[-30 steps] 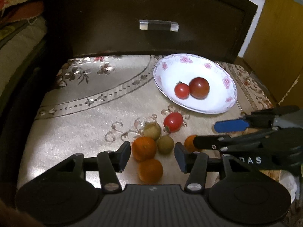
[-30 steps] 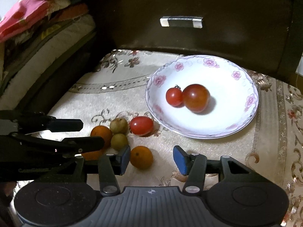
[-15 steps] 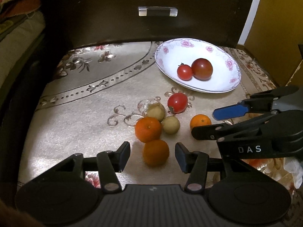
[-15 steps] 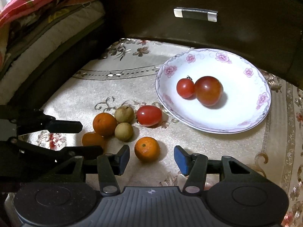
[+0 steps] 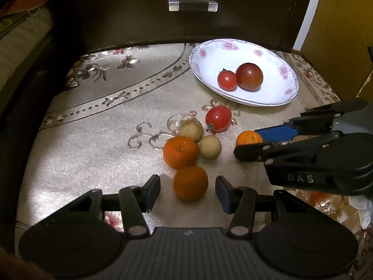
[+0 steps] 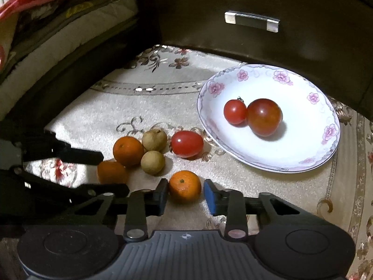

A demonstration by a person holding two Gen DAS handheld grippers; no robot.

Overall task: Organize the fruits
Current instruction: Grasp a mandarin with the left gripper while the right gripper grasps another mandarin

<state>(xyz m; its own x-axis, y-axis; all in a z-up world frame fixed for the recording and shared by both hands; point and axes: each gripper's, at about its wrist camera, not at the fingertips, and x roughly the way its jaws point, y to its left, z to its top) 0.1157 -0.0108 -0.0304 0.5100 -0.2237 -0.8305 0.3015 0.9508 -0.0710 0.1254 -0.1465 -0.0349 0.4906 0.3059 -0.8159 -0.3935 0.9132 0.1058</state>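
Observation:
A white floral plate [image 5: 275, 98] [image 6: 310, 161] holds two tomatoes [image 5: 249, 76] [image 6: 264, 116]. On the cloth in front of it lie a red tomato [image 5: 218, 118] [image 6: 187, 143], two brownish round fruits [image 5: 209, 147] [image 6: 153, 162] and three oranges. My left gripper [image 5: 187, 189] [image 6: 115, 173] stands open around the nearest orange [image 5: 190, 182] [image 6: 112, 171], with its pads apart from the fruit. My right gripper [image 6: 185, 193] [image 5: 247, 142] is closing its jaws on the small orange [image 6: 184, 186] [image 5: 248, 137], and the pads meet its sides. The third orange [image 5: 180, 151] [image 6: 128, 151] lies between the two.
A dark wooden drawer front with a metal handle [image 5: 193, 5] [image 6: 251, 21] rises behind the cloth-covered top [image 5: 98, 140]. Folded bedding [image 6: 46, 23] lies to the left, beyond the dark edge. A yellow panel [image 5: 338, 35] stands at the right.
The right gripper's jaws have narrowed from wide apart to the sides of the small orange. In the left wrist view the fruits sit a little farther ahead of the fingers.

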